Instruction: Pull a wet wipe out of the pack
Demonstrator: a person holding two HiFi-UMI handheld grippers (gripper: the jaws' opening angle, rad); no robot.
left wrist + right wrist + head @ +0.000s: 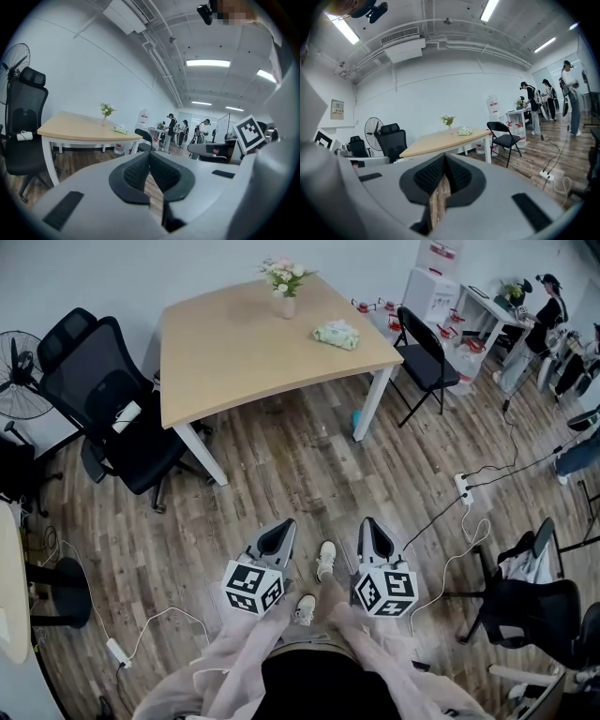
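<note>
The wet wipe pack (337,334), pale green, lies on the far right part of the light wooden table (234,352), near a small vase of flowers (286,292). It shows small in the left gripper view (120,130) and in the right gripper view (464,131). Both grippers are held close to the person's body, well short of the table and over the wood floor. My left gripper (281,529) (149,155) has its tips together with nothing between them. My right gripper (368,524) (444,157) is shut and empty too.
A black office chair (112,409) stands left of the table and a folding chair (422,352) to its right. A fan (19,376) is at far left. A power strip and cables (463,486) lie on the floor at right, near another chair (534,596). People (544,310) work at the back right.
</note>
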